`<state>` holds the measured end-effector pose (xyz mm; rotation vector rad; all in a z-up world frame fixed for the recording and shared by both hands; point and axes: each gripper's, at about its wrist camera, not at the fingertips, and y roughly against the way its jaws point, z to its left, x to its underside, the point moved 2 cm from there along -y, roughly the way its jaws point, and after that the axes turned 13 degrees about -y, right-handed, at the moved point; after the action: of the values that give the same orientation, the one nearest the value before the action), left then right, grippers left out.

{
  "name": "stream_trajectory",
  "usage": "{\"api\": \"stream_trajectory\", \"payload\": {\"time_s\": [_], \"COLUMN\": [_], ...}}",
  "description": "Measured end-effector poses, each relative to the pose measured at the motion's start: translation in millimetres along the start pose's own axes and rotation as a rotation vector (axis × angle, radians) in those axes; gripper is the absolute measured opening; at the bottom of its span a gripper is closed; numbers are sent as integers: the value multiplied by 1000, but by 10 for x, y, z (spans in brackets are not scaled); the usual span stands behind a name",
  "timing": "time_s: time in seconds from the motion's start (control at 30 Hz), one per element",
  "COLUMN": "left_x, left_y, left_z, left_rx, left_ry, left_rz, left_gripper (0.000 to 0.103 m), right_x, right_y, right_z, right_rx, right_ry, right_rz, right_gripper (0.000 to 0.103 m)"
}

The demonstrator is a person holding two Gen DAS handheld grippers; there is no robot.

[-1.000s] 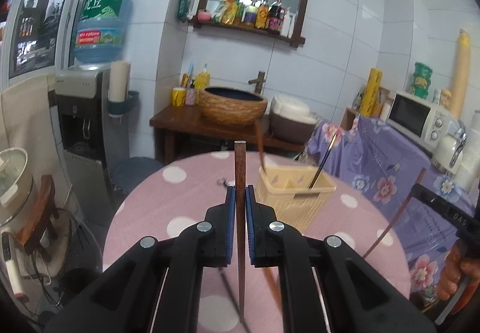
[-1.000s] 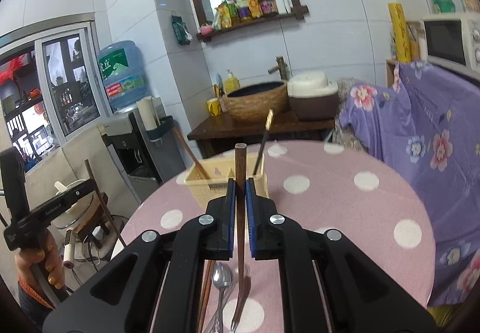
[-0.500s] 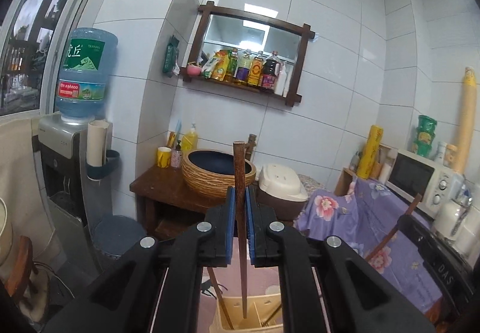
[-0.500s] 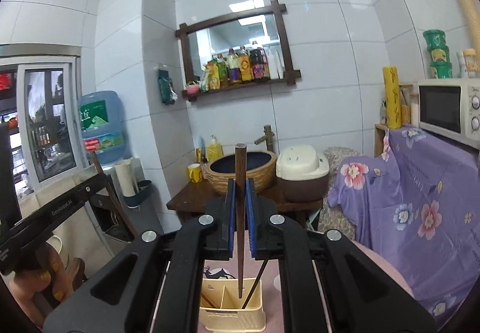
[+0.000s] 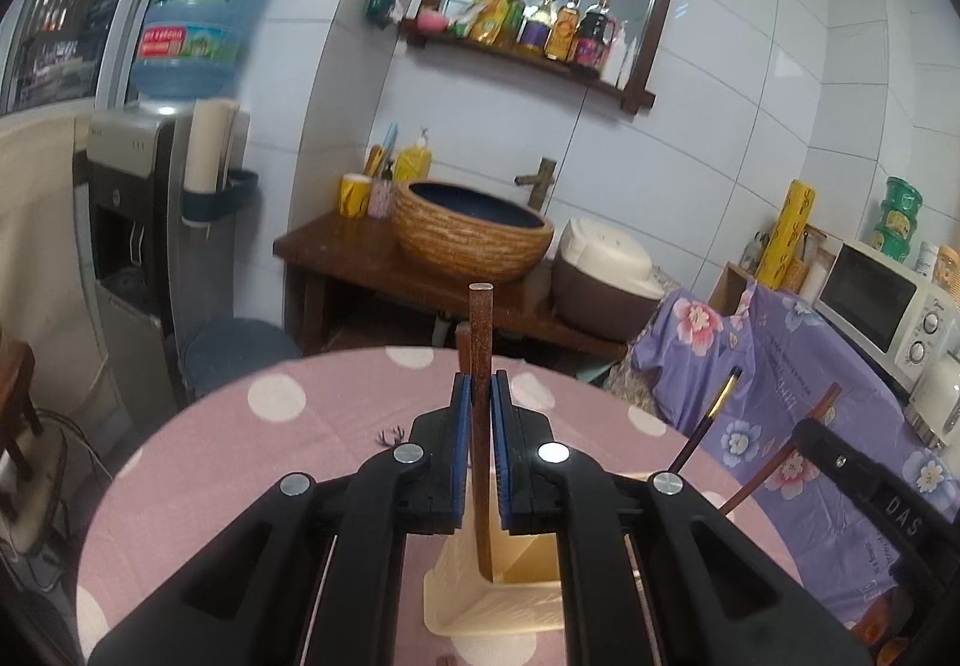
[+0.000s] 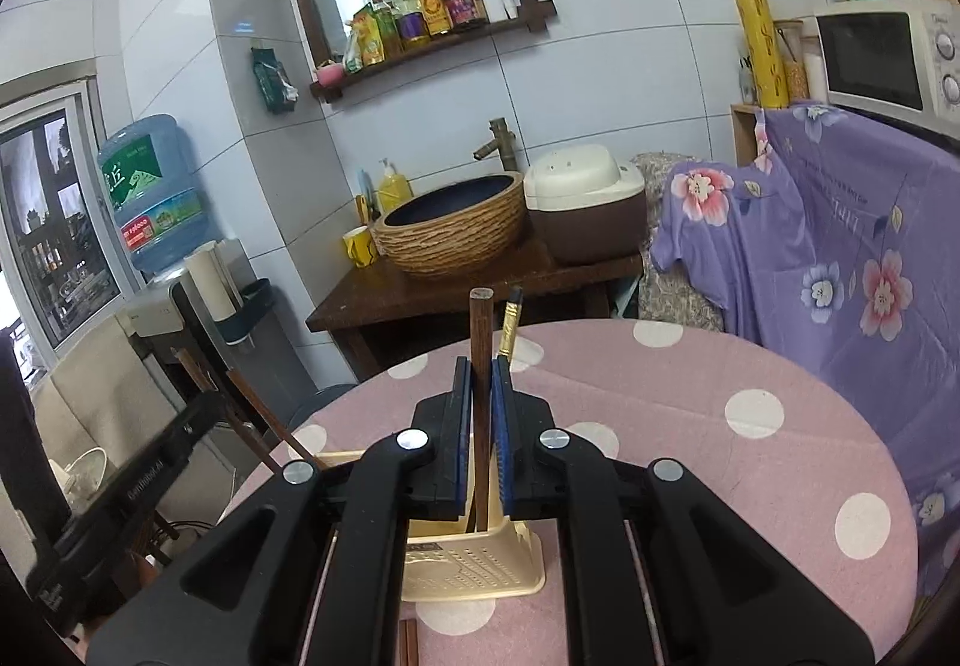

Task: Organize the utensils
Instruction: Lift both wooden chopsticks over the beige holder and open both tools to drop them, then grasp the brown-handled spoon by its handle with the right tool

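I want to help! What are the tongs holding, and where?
Each holds one brown chopstick: left tongs on chopstick, right tongs on chopstick, gripped below its top end.

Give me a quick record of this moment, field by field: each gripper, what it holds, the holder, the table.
left gripper: shut on a brown wooden chopstick, lower end inside holder
right gripper: shut on a dark brown wooden chopstick, lower end inside holder
holder: cream plastic utensil basket, also holding a black gold-tipped chopstick
table: round, pink polka-dot cloth

A blue water jug [image 5: 198, 15] is sitting at upper left — a woven basin [image 5: 474, 228] is resting mid-frame, a microwave [image 5: 882, 300] standing at right.
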<state>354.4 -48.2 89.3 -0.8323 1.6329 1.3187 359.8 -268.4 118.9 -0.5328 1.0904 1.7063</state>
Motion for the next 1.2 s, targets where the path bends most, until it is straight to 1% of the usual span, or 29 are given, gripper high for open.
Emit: {"api": "stream_trajectory", "payload": {"time_s": [0.17,0.27,0.3,0.33,0.37,0.4,0.43,0.47,0.5,0.53,0.57,0.6,0.67,0.73,0.77,0.87,0.9,0.93,0.97,1.03,1.13,1.2], "left_x": [103,121,127,134,141,162,181,202,245,285,325,392,542,720,814,1063,1163,1249,1341,1489,1713,1807], "left_y": [-68,-62,-40,-19,10,60,120,173,262,333,380,445,555,650,698,828,873,902,922,941,934,960], "left_z": [3,-13,-21,-28,-34,-30,-22,-13,1,14,20,42,94,148,184,307,355,391,421,470,520,517], "left_rx": [13,14,14,19,22,22,19,17,18,20,25,33,41,46,36,-17,-40,-57,-71,-80,-107,-110], "left_ry": [12,7,3,-3,-11,-20,-22,-23,-26,-31,-36,-40,-40,-53,-58,-52,-47,-43,-42,-37,-57,-81], "left_rz": [33,44,43,42,41,39,33,26,19,21,30,49,86,132,151,170,170,172,181,203,258,267], "left_gripper": [8,8,9,9,14,28,38,56,62,64,69,78,87,89,90,96,97,98,98,98,98,98], "right_x": [21,40,51,63,87,110,135,172,203,242,269,328,455,613,702,996,1105,1195,1304,1473,1665,1777], "right_y": [-12,7,13,22,35,59,98,160,210,260,296,354,455,547,593,696,732,760,787,815,854,898], "right_z": [-37,-44,-44,-43,-38,-36,-45,-59,-71,-87,-106,-136,-180,-201,-203,-206,-220,-235,-271,-361,-475,-549], "right_rx": [18,9,13,16,14,5,-2,-1,8,23,33,46,52,52,52,63,67,68,69,95,125,140], "right_ry": [0,-1,7,17,27,31,30,30,37,48,54,58,74,107,130,209,230,240,247,244,248,254], "right_rz": [-13,-20,-20,-19,-17,-17,-25,-47,-62,-71,-75,-78,-65,-41,-31,2,11,18,30,44,56,52], "right_gripper": [8,8,9,15,23,38,52,53,53,53,53,54,57,58,58,67,73,76,78,87,89,90]}}
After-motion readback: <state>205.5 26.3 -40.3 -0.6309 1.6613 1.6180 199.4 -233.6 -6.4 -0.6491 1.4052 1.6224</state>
